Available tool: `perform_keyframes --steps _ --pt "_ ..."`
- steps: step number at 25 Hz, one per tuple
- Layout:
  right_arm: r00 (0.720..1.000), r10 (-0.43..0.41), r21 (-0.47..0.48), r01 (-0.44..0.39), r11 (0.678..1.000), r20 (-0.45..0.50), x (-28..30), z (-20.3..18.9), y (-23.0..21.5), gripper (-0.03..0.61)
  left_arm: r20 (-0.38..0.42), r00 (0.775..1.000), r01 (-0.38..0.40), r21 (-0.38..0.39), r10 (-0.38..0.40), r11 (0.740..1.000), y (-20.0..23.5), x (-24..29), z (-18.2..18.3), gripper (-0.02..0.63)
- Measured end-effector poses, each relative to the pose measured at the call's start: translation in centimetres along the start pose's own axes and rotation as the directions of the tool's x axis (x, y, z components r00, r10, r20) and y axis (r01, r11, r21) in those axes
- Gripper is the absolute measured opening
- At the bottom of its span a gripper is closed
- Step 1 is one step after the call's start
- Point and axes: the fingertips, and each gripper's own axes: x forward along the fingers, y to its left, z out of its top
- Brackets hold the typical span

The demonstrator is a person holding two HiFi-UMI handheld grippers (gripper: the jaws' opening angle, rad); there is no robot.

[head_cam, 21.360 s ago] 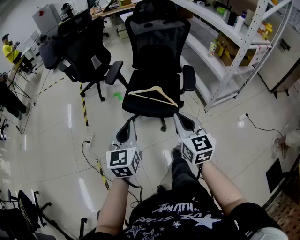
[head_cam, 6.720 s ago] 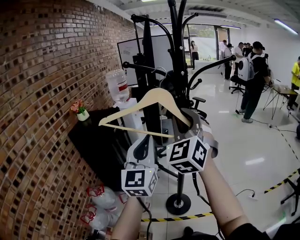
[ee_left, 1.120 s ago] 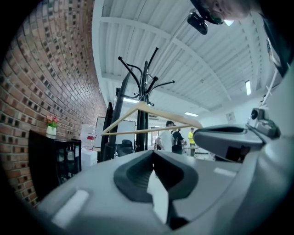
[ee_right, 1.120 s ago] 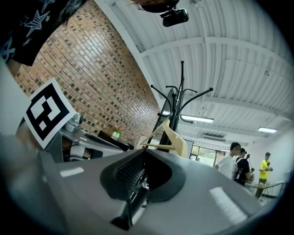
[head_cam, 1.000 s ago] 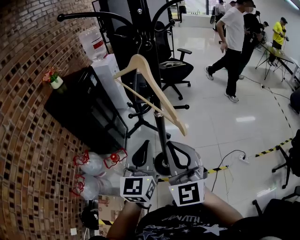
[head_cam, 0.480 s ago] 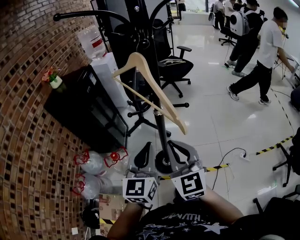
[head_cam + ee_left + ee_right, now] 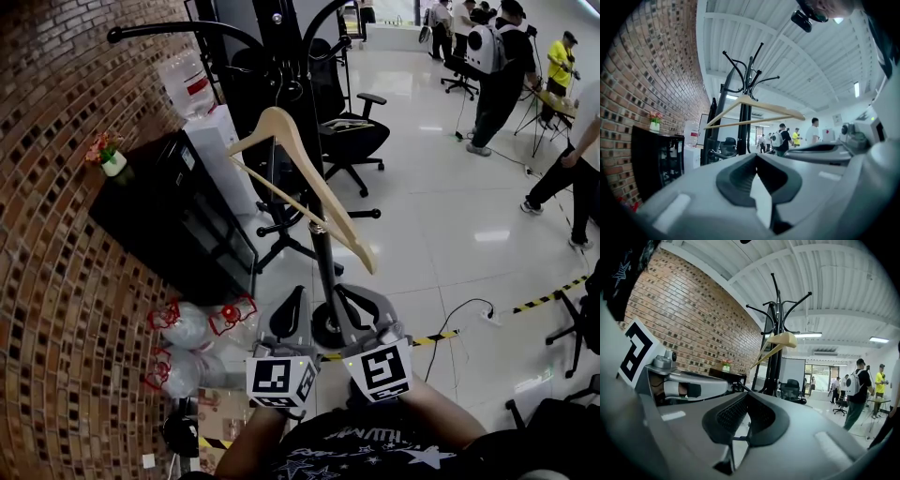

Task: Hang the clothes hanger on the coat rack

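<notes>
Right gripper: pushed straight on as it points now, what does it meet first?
Probably the coat rack's pole, though depth is unclear; the hanger hangs above the right gripper's line.

Centre: coat rack [image 7: 322, 253], base on floor just beyond both grippers.
On rack arm, upper part: clothes hanger [image 7: 274, 122], tilted, one end toward near right.
Left: brick wall [image 7: 56, 244], near to far.
Against wall, left of rack: cabinet [image 7: 150, 216]; potted plant [image 7: 111, 161] on top, at wall side.
Beyond cabinet: water dispenser [image 7: 211, 150], bottle [image 7: 187, 80] on top.
Behind rack: office chair [image 7: 352, 141].
Near left, on floor: water jugs [image 7: 187, 328], side by side.
Near: left gripper [image 7: 292, 302] beside right gripper [image 7: 354, 305].
Far right: people [image 7: 497, 66], well apart from rack.
</notes>
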Motion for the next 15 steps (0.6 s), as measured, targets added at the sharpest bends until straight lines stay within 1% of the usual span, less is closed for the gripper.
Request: perform_keyframes --steps 6,12,15 --pt "1.000 0.011 0.001 -0.011 1.000 0.002 0.15 -0.08 -0.10 0.006 -0.010 1.000 -0.013 -0.008 0.013 1.000 0.19 0.12 -0.35 0.005" --pt "1.000 0.018 -0.081 -0.018 0.997 0.000 0.49 -0.18 0.46 0.006 -0.008 1.000 -0.022 -0.007 0.021 1.000 0.62 0.44 -0.48 0.005" --pt "0.999 0.037 -0.067 -0.037 0.997 0.000 0.73 -0.23 0.77 0.006 -0.015 1.000 -0.025 -0.005 0.025 1.000 0.80 0.69 -0.64 0.005"
